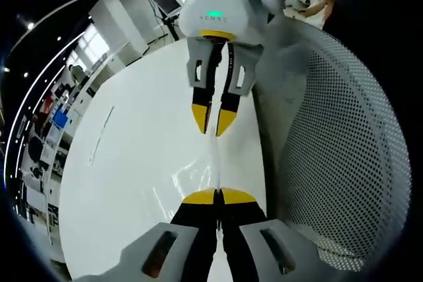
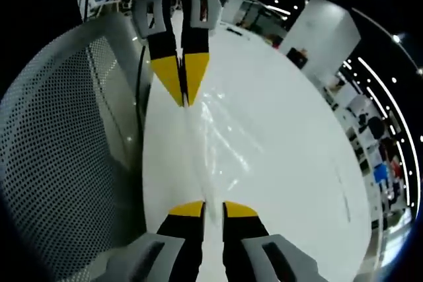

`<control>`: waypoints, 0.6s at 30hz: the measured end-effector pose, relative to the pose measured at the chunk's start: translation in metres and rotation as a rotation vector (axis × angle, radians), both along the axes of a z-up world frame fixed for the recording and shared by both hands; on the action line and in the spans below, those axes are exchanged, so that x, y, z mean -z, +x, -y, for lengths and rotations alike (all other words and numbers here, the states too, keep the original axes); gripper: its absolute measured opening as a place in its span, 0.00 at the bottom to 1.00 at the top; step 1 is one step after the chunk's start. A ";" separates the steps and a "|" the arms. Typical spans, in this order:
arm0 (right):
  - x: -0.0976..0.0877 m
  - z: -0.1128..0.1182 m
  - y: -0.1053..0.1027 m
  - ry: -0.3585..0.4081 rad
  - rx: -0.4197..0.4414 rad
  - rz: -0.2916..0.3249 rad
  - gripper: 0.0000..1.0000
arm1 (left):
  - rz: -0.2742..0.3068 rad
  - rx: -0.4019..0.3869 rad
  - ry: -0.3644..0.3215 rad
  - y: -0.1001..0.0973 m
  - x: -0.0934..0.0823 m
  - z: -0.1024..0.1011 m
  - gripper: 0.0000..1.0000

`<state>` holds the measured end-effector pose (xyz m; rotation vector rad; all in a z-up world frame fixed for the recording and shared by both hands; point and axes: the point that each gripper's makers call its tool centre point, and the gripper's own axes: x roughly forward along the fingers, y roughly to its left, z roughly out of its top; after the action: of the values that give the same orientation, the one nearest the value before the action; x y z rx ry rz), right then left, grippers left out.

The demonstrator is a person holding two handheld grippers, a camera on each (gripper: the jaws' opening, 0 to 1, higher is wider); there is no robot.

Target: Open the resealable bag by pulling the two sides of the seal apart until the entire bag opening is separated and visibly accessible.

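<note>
Under everything you have a broad white table, seen in the right gripper view too, running from the bottom of each view toward 12 o'clock. Along its edge stands a white mesh chair back, filling the 3 o'clock side of the left gripper view and the 9 o'clock side of the right gripper view. Beyond the table, at 9 to 11 o'clock in the left gripper view, a bright room with shelves and windows shows, too small to read in detail.

The clear bag lies stretched over the table between your two grippers; in the right gripper view its wrinkled film glints from 6 toward 12 o'clock. Whether the seal has parted you cannot tell from either view.

Your left gripper sits at 6 o'clock in its own view, yellow tips pressed together on the near edge of the bag. It appears again at 12 o'clock in the right gripper view, tips meeting on the film.

Your right gripper sits at 6 o'clock in its own view, tips nearly together with the bag's edge pinched between them. At 12 o'clock in the left gripper view it points down at the bag, tips close on the film.
</note>
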<state>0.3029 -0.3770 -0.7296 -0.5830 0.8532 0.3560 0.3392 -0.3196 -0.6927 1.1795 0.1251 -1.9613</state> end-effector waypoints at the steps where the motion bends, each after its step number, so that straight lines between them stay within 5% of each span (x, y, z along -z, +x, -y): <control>1: -0.002 -0.002 0.000 0.000 -0.003 0.000 0.05 | -0.002 0.001 0.004 0.000 0.000 0.000 0.00; 18: -0.007 -0.016 0.004 -0.009 -0.052 0.016 0.02 | 0.014 0.012 -0.042 0.001 -0.008 0.003 0.00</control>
<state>0.3074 -0.3605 -0.7226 -0.6170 0.8254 0.3945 0.3398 -0.3222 -0.6851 1.1688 0.0697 -1.9563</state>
